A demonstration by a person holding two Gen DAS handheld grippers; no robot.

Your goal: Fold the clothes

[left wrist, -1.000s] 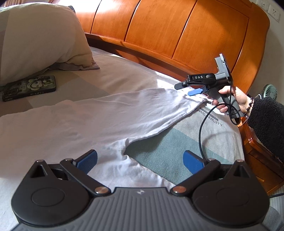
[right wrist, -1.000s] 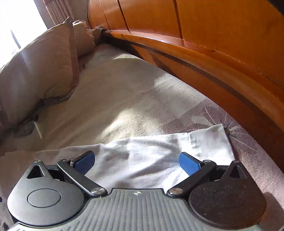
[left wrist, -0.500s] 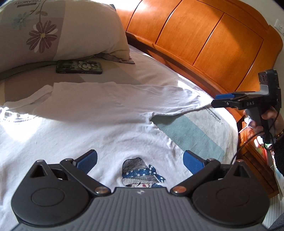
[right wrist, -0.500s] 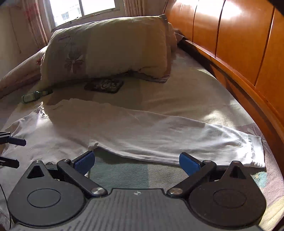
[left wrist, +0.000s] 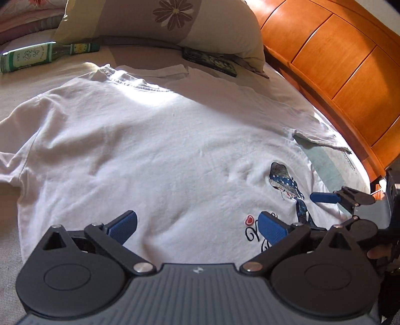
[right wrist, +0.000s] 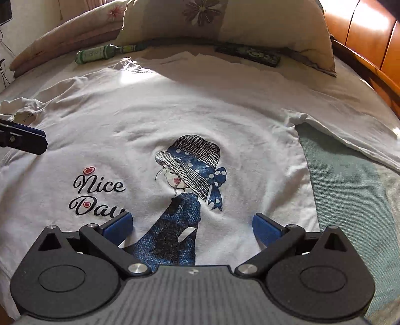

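A white long-sleeved shirt (left wrist: 155, 150) lies spread flat, front up, on the bed; it also shows in the right wrist view (right wrist: 200, 112). Its print shows a girl in a hat (right wrist: 192, 170) and the words "Nice Day". Its right sleeve (right wrist: 350, 132) stretches toward the headboard. My left gripper (left wrist: 197, 225) is open and empty, low over the shirt's lower body. My right gripper (right wrist: 191, 225) is open and empty over the print near the hem. One right fingertip (left wrist: 325, 197) shows at the right of the left wrist view; a left fingertip (right wrist: 25, 137) shows at the left of the right wrist view.
A large flowered pillow (right wrist: 225, 22) lies at the head of the bed. A green bottle (left wrist: 32, 56) and a phone (left wrist: 210, 62) lie beside it. The orange wooden headboard (left wrist: 337, 62) runs along the right. A teal patterned bedsheet (right wrist: 350, 200) shows right of the shirt.
Both grippers have swung from the right sleeve end by the headboard to the shirt's lower body. The sleeve lies released and stretched out. Both stay open.
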